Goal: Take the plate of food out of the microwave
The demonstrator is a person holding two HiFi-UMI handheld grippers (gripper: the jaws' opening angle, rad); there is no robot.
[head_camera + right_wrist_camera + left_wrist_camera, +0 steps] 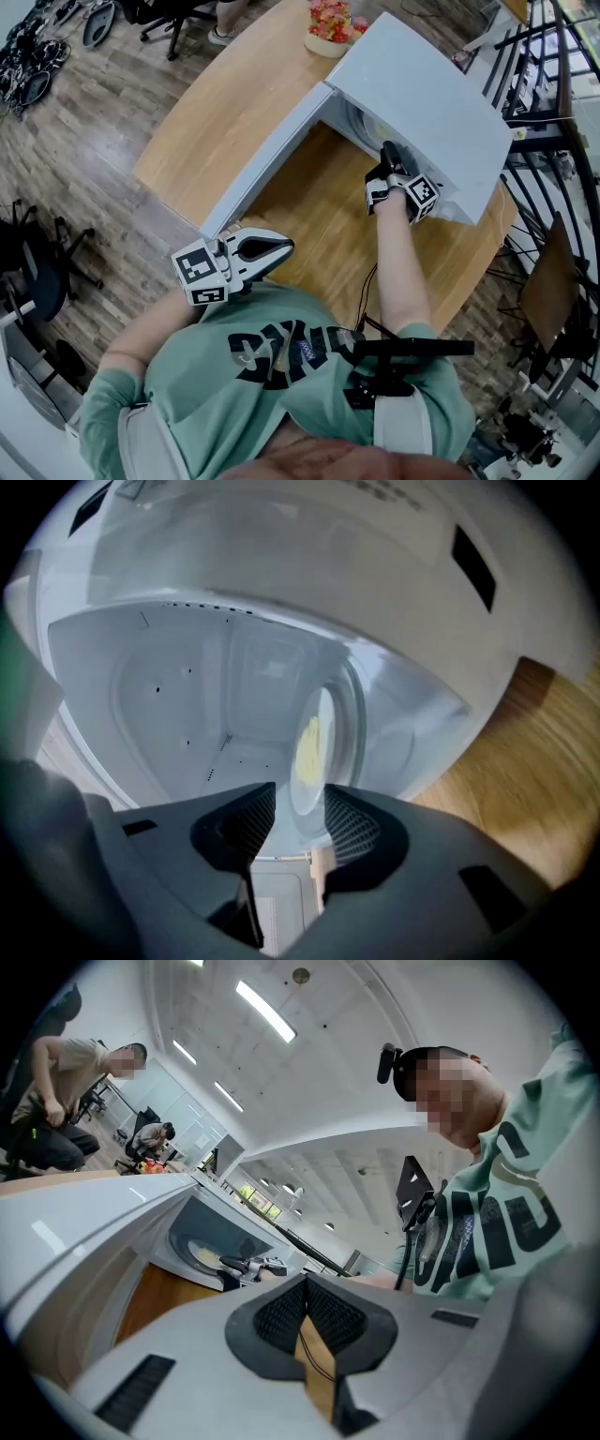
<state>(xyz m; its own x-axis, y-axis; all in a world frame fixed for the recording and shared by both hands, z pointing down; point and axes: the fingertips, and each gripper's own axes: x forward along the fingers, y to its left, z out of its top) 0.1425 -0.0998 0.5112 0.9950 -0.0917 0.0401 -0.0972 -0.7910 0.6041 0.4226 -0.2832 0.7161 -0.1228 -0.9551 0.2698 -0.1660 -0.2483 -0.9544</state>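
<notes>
One plate of yellow food is sitting inside the microwave, probably stiff, slick, breakable; its near rim looks the best hold. Right claw is gaping toward that rim at twelve o'clock, gripping nothing. Left claw, at seven o'clock, is hanging closed, empty.

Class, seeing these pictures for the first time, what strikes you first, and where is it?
The white microwave on the wooden table, its door swung wide open. The right gripper reaches into it with jaws apart, toward a plate holding yellow food. The left gripper hangs shut near the person's chest.
</notes>
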